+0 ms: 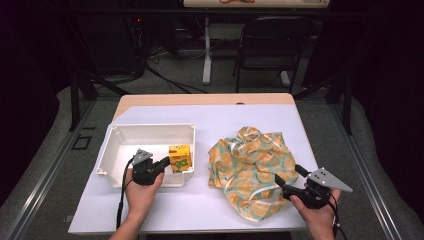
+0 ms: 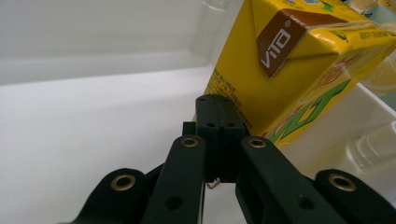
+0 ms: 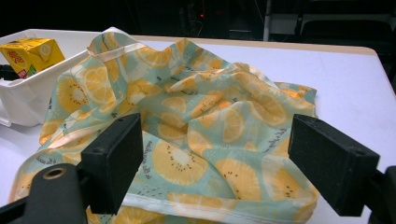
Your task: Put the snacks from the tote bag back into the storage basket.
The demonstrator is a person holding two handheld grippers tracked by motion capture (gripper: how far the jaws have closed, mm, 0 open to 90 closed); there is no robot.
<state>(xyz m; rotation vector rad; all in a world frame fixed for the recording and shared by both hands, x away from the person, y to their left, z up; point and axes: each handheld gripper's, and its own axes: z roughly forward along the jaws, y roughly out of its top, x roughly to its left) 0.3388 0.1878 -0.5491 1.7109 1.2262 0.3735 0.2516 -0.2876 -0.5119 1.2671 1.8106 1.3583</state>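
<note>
High view: soft, light orange-print fabric bag [image 1: 250, 170] at the table's right edge is straddled by the wide-open right gripper [image 1: 289, 178], best pinched at its hem; left gripper [image 1: 162, 163] closed empty beside yellow carton [image 1: 180, 157].

Carton [image 2: 299, 70]: glossy printed card, yellow, smooth faces.
Cloth [image 3: 196, 121]: thin woven fabric, soft, matt, citrus print, crumpled.
Bin [image 1: 150, 131]: white plastic, smooth, slight sheen.
Table [image 1: 200, 205]: matt white top, pale wood edge at the back.
My left tongs [image 2: 217, 112]: matt black plastic, brass-coloured rivets.
My right tongs [image 3: 229, 172]: matt black pads, dull finish.
</note>
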